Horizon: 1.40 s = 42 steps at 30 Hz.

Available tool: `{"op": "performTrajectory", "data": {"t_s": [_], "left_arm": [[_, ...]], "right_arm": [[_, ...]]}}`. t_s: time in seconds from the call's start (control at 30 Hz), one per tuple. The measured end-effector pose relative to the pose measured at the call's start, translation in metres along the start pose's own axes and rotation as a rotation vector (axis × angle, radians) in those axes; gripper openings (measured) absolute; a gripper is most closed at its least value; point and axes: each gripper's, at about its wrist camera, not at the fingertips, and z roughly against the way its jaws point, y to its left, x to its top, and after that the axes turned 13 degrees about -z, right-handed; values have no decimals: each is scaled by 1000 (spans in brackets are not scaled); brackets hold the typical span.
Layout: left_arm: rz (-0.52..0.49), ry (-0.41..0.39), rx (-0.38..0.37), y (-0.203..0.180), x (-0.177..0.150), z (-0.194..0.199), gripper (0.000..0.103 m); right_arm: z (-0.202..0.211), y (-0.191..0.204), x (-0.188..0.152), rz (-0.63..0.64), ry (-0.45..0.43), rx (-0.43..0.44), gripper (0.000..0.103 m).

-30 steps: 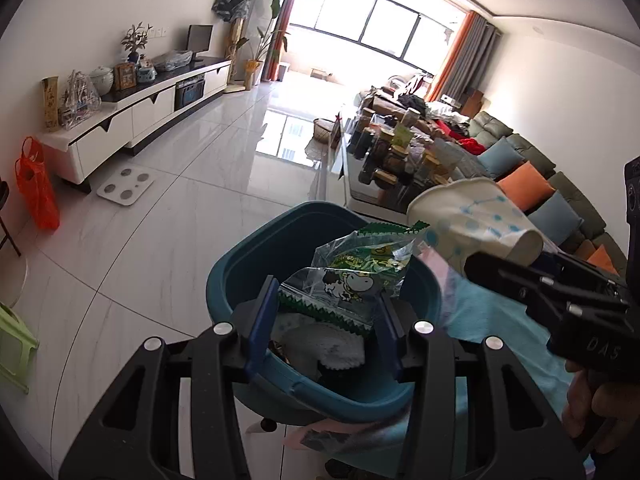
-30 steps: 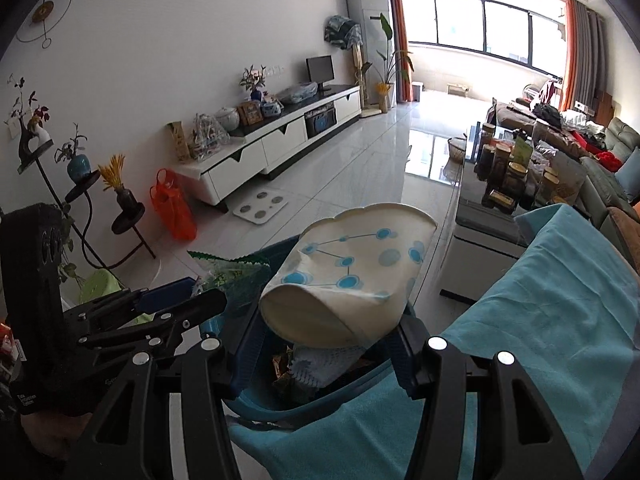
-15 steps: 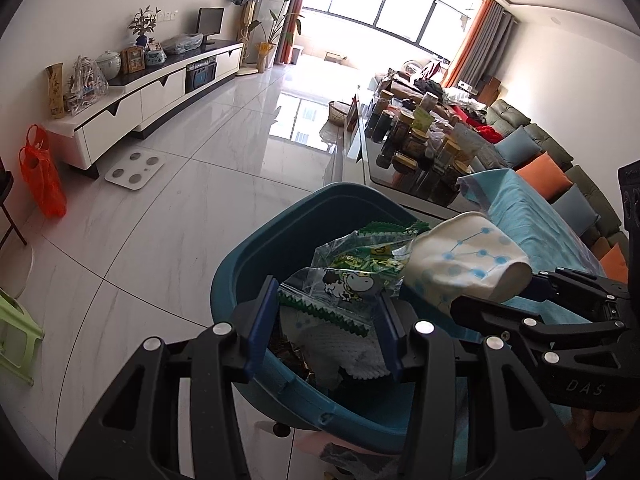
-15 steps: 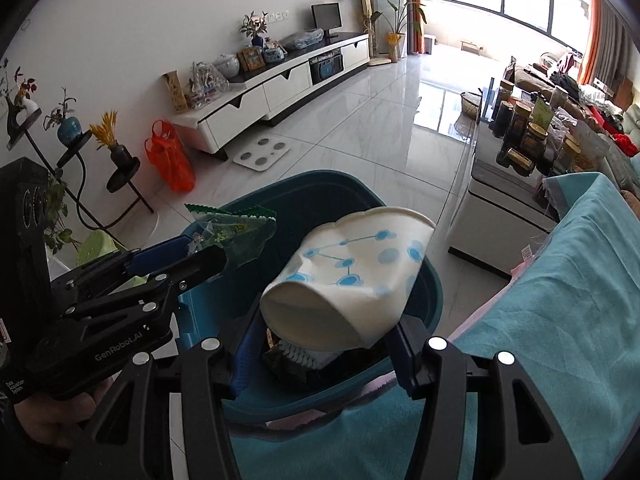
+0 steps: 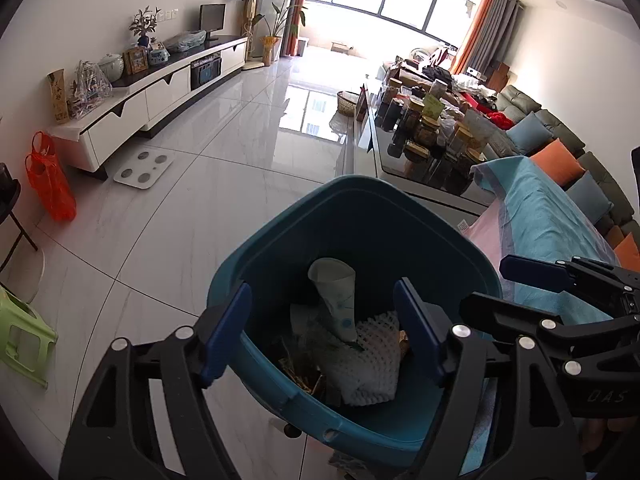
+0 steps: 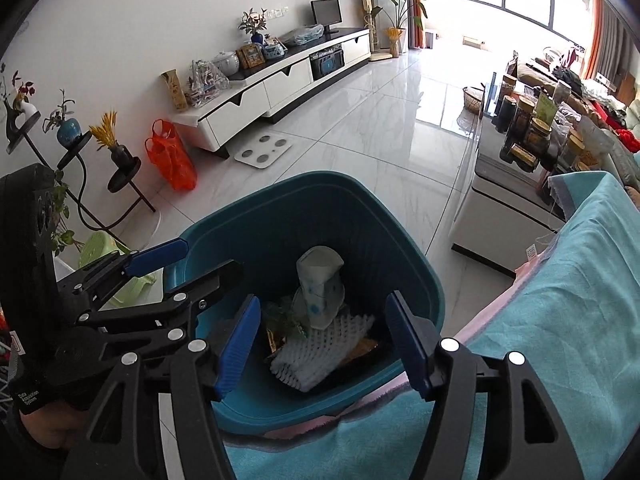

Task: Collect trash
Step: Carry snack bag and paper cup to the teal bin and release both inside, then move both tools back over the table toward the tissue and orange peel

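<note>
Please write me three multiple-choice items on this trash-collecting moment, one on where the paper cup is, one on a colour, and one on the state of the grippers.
1. Where is the crumpled paper cup?
A. inside the bin
B. on the sofa cover
C. between the right gripper's pads

2. What colour is the trash bin?
A. orange
B. teal blue
C. white

3. How do the two grippers stand?
A. both shut on trash
B. left open, right holding the cup
C. both open and empty

Answers:
1 A: the cup lies on the white foam net among the trash at the bottom of the bin.
2 B: its rim and walls are teal blue in both views.
3 C: the left gripper and the right gripper have just been opening, and nothing is between either one's pads.
</note>
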Motion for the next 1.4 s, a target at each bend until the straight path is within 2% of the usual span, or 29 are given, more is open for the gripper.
{"op": "performTrajectory", "data": {"t_s": [0.1,0.37,0.83,1.13,1.4], "left_arm": [[20,-10,2,4,0,3,85],[20,-41,22,7,3,17,97],[-27,-92,72,-8,7,55,97],[-93,-196,62,-51,14,111,97],[-179,-295,-27,-119,15,159,97]], "right_arm": [[3,-2,0,-2,-15,-5,65],[17,-7,1,-8,-64,-18,70],[45,-25,-8,-35,-129,-43,76],[86,-51,-22,-73,-218,-72,83],[137,-92,-51,-153,-336,-129,91]]}}
